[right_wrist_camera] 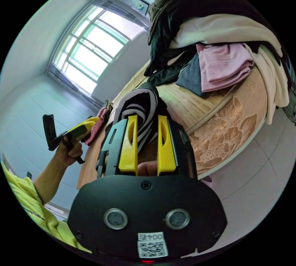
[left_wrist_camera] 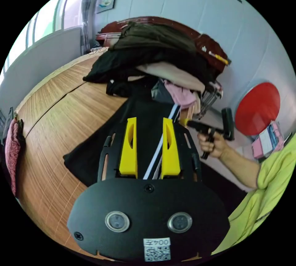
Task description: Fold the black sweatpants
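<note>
The black sweatpants with a white side stripe lie spread on a bamboo mat. In the left gripper view, my left gripper is over their near edge; its yellow jaws stand a little apart with the striped cloth running between them. A hand holds my right gripper at the pants' right edge. In the right gripper view, the sweatpants bunch up in black and white folds between the jaws of my right gripper. The left gripper, in a hand, is at the left.
A tall pile of dark, cream and pink clothes sits on the mat just beyond the pants. A pink cloth lies at the mat's far left edge. A red round object leans on the wall. The person's yellow-green sleeve is at right.
</note>
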